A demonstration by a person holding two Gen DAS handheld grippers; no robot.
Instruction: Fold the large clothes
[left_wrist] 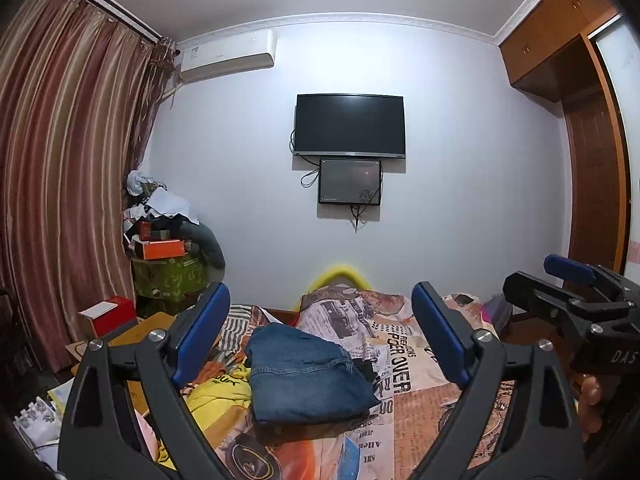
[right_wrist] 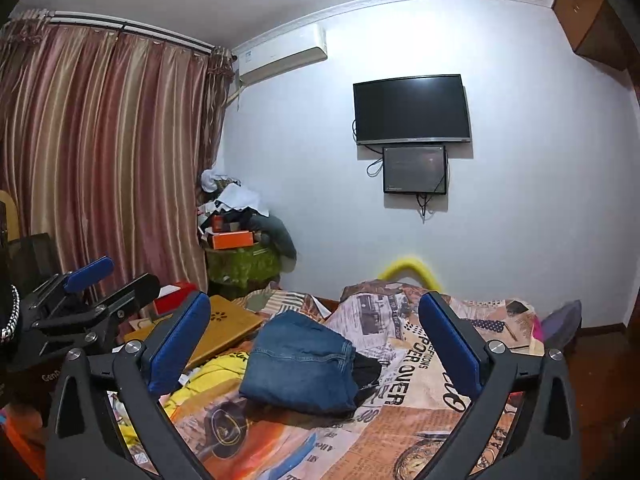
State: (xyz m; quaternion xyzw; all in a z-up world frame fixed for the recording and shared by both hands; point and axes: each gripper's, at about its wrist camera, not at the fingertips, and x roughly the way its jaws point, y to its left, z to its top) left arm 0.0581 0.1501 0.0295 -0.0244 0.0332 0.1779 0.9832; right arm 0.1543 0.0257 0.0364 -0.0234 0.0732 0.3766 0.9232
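Both the left tool [left_wrist: 320,340] and the right tool [right_wrist: 316,344] hang spread wide and hold nothing, raised above the bed [right_wrist: 420,432] where the blue jeans [left_wrist: 304,376] lie folded in a thick bundle near its middle. Denim like this looks heavy, fairly stiff and grippy, so I would pinch through the seamed edge nearest the tools. A yellow garment [left_wrist: 216,394] touches its left side; the patterned bedspread to the right offers open room.

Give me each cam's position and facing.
Left wrist: on the left tool, open, looking along the bed at folded jeans and the TV; right tool at its right edge.
Right wrist: on the right tool, open, same heading; left tool at its left.
Shared: jeans, bed, TV, curtain.
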